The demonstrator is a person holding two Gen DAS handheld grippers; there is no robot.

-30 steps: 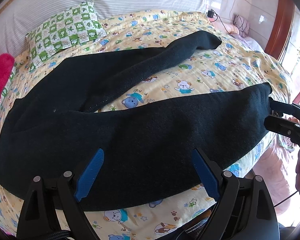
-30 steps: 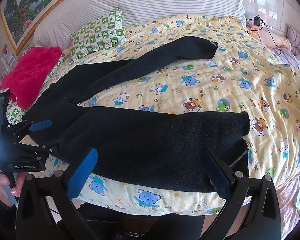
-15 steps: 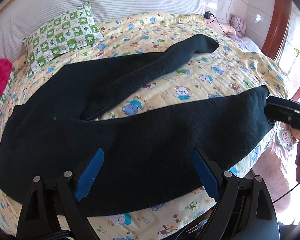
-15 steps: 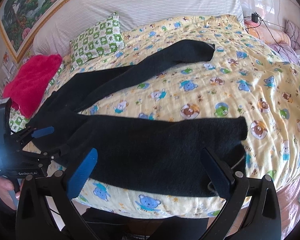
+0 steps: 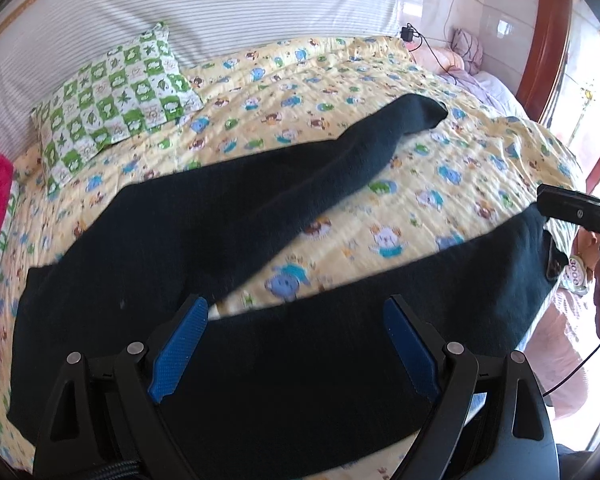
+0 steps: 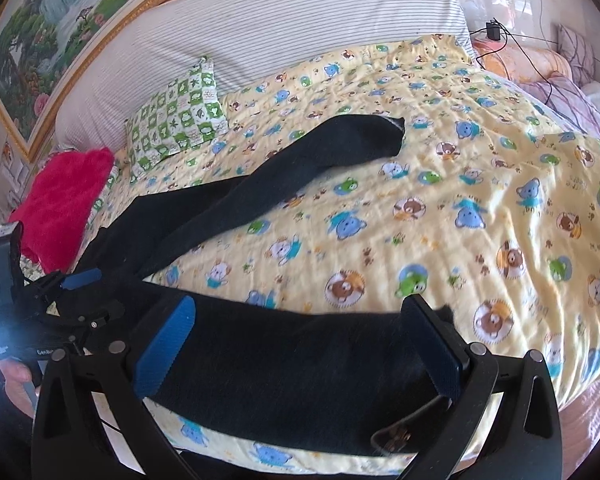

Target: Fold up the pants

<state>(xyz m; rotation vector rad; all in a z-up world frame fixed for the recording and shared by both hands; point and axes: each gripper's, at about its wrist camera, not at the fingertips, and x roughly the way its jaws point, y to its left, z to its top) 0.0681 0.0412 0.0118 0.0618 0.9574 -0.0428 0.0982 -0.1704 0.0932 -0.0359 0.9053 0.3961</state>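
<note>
Black pants (image 5: 204,240) lie spread on the bed with the two legs splayed in a V. The near leg (image 5: 340,356) runs along the front edge; the far leg (image 5: 364,148) points to the back right. My left gripper (image 5: 296,340) is open just above the near leg, close to the crotch. My right gripper (image 6: 300,344) is open over the near leg's cuff end (image 6: 340,360). The pants also show in the right wrist view (image 6: 204,216). Each gripper appears in the other's view, the right (image 5: 572,208) and the left (image 6: 60,300).
The bed has a yellow cartoon-print quilt (image 6: 460,184). A green checked pillow (image 5: 112,96) and a striped white bolster (image 5: 220,12) lie at the back. A red fluffy cloth (image 6: 64,196) sits at the left. A charger cable (image 6: 496,32) is at the back right.
Both grippers have moved forward and lower toward the near leg, staying open. The pants have not visibly been lifted.
</note>
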